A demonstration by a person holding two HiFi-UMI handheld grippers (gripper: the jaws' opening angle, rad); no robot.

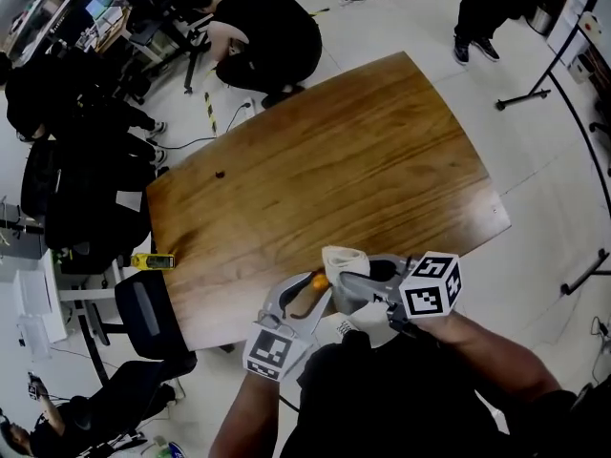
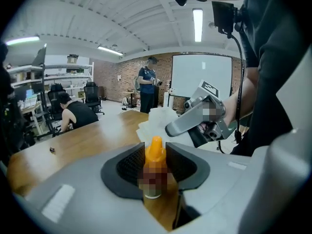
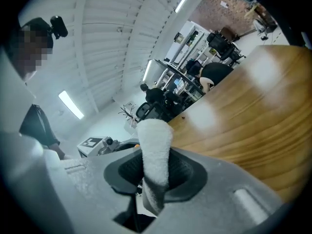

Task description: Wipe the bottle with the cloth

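One bottle [image 2: 155,155] in left gripper [image 2: 156,165], one cloth [image 3: 155,143] in right gripper [image 3: 156,172].

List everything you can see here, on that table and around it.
table: one, brown wood, centre.
bottle: one, orange cap, upright in the left claw.
cloth: one, white, in the right claw, beside the bottle.
speck: one, dark, on the table's far left; too small to identify.
yellow thing: one, off the table's left edge; unclear what.
chairs: several, black, left of the table.
people: several, dark clothes, beyond and left of the table.
left claw: one, grey, shut on the bottle.
right claw: one, grey, shut on the cloth.
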